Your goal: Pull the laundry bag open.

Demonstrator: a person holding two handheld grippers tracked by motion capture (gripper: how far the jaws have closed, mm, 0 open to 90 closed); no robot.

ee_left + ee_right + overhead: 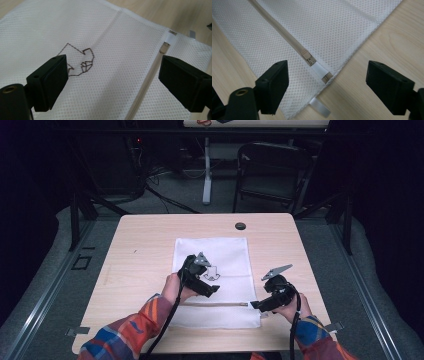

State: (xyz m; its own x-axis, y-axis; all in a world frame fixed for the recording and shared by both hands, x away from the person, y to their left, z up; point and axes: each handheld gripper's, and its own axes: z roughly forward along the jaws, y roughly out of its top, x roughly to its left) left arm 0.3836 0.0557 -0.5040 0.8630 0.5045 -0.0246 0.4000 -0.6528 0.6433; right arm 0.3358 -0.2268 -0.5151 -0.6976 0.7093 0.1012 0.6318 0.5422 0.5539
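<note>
- Dark curtains and a folding chair (270, 170) stood behind the pale wooden table (140, 245), where a white mesh laundry bag (220, 252) lay flat
- Left gripper (212, 289) hovered over the bag's middle, jaws spread wide with nothing between them; the stitched brown outline (81, 61) sat just ahead of its left finger (50, 82) and the zipper line (147, 85) ran just inside its right finger
- Right gripper (254, 305) was at the bag's corner, jaws also apart and pinching nothing, the zipper slider (308, 57) and its white tab (319, 68) lying on the cloth between the fingers (273, 85), nearer the left one
- Likely risk: the small flat tab could slip past the pads if the right jaws closed slightly off it, catching mesh instead
- Another: with the left gripper not pressing the cloth, a pull on the slider might drag and bunch the whole bag rather than run the zipper
</note>
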